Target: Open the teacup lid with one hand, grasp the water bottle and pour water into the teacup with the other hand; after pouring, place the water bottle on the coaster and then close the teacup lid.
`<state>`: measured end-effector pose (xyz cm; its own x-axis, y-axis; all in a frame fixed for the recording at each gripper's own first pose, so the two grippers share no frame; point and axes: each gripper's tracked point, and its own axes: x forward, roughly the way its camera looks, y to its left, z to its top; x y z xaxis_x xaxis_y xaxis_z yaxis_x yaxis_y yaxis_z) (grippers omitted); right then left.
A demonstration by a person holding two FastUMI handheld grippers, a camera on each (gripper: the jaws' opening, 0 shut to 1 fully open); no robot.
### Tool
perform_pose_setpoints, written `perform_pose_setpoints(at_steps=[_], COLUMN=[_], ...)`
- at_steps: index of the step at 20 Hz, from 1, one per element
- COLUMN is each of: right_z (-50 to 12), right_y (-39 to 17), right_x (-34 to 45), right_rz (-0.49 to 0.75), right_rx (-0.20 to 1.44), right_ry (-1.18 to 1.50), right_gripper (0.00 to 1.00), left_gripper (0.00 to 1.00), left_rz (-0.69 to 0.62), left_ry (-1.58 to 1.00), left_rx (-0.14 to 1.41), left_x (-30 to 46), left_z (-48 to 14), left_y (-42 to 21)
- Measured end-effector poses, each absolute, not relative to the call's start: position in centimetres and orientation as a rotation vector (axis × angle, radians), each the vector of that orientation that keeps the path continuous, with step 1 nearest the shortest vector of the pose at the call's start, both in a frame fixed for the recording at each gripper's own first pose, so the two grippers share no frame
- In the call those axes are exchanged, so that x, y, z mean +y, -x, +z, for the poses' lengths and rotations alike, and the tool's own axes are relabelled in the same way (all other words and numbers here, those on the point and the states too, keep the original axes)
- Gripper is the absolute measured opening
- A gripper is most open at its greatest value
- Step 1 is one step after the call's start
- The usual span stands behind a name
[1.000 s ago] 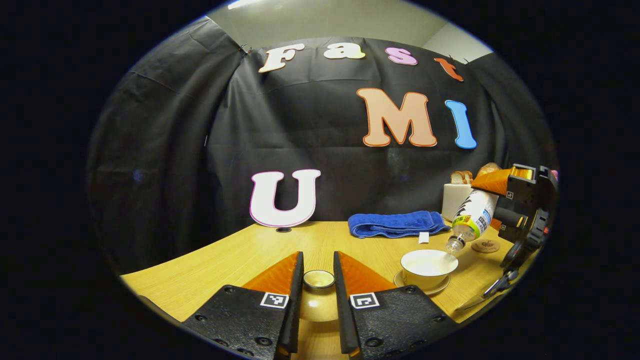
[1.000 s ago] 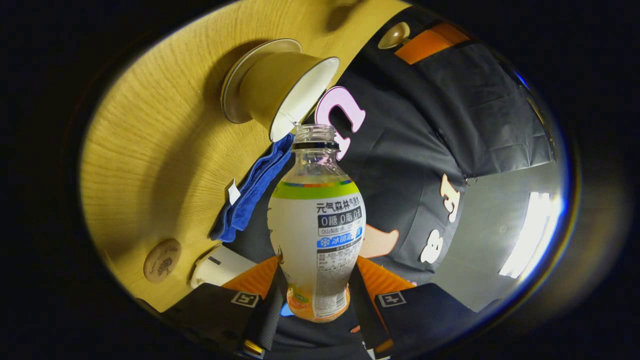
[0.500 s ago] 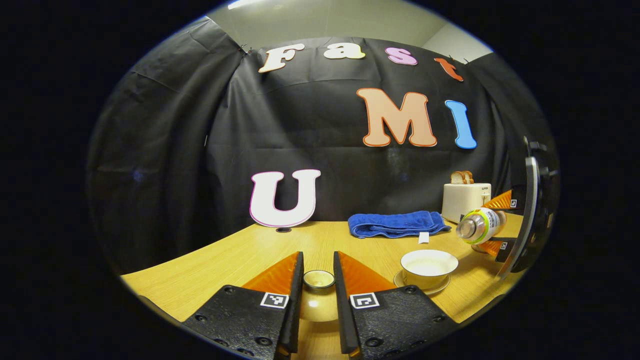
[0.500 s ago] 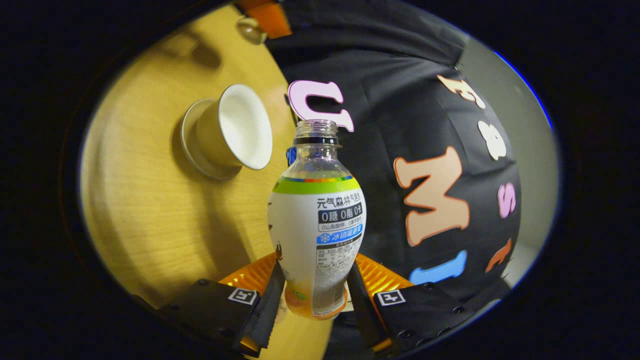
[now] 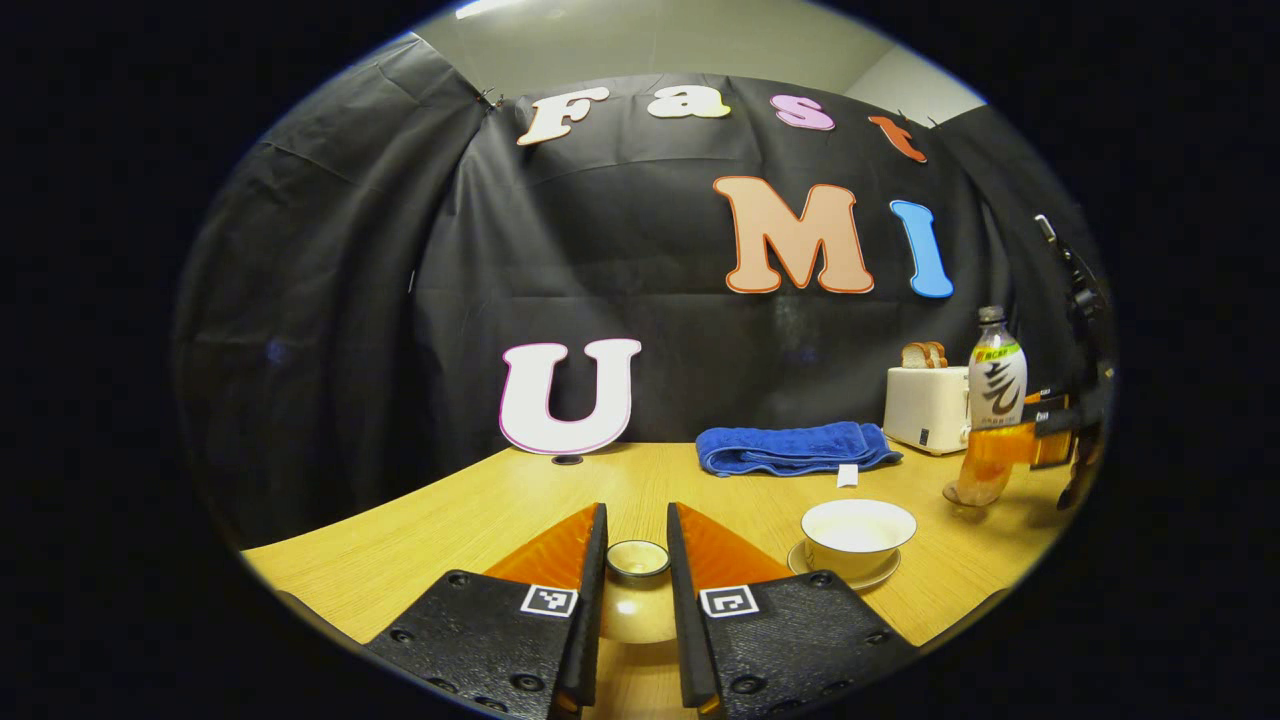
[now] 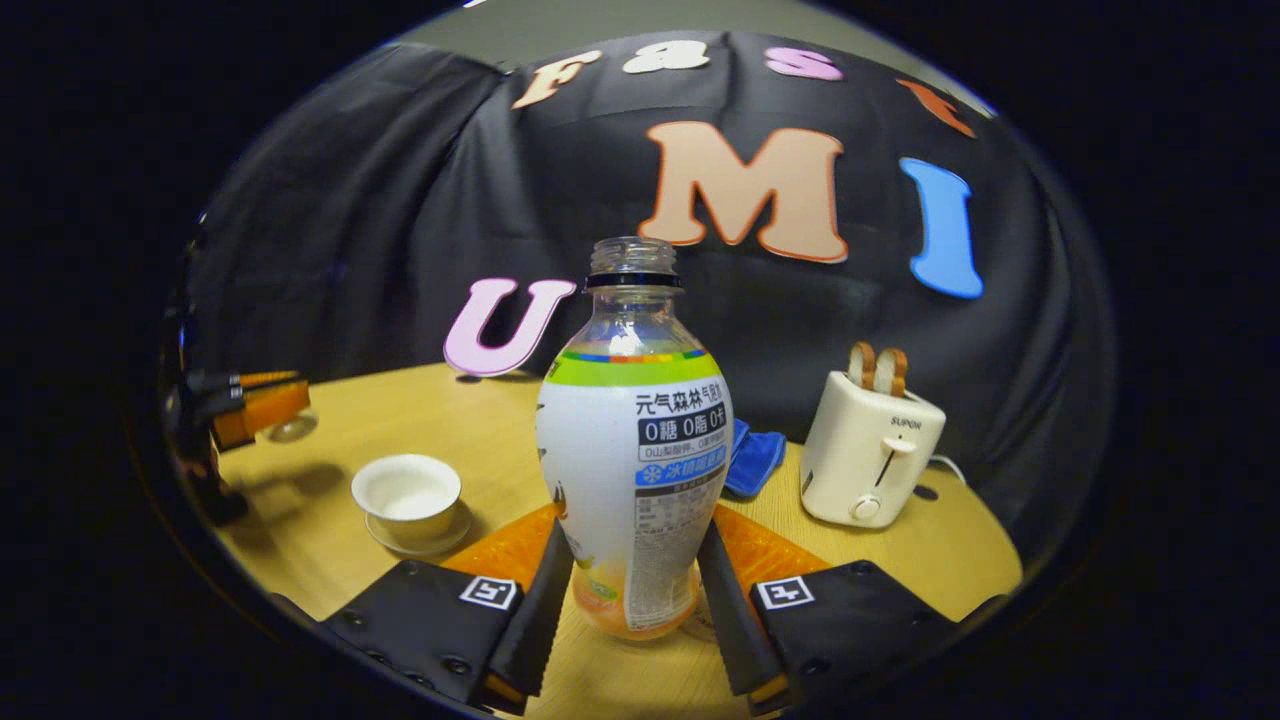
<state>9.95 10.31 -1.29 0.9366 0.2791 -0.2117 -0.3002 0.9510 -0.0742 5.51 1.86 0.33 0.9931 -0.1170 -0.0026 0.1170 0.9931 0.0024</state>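
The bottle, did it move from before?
Yes. The water bottle swung up from tipping over the teacup to upright, now right of it, beside the toaster.

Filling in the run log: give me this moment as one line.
left gripper: shut on lid | right gripper: shut on bottle, upright | teacup: open | phase: bottle to coaster

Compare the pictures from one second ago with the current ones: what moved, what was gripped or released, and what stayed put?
The right gripper swung the water bottle from tilted, mouth over the teacup, back to upright over the coaster, clear of the cup. Nothing was released: both fingers remain clamped on the bottle. The left gripper keeps holding the lid in place; teacup, towel and toaster stayed put.
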Motion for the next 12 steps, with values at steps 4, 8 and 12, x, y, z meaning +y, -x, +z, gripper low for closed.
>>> perform_pose_setpoints(at_steps=[4,8,12], right_z=[-0.8,-1.7,-2.3], right_y=[-11.6,-12.6,-13.3], right_x=[6.9,5.1,4.8], right_rz=[0.231,0.188,0.173], right_rx=[0.194,0.190,0.195], right_ry=[-0.007,-0.001,-0.010], right_gripper=[0.71,0.72,0.71], left_gripper=[0.30,0.30,0.30], left_rz=[-0.118,-0.118,-0.118], left_ry=[-0.003,-0.003,-0.003], left_rx=[0.001,0.001,0.002], left_x=[1.9,1.9,1.9], left_z=[0.3,0.4,0.4], left_y=[-5.5,-5.5,-5.5])
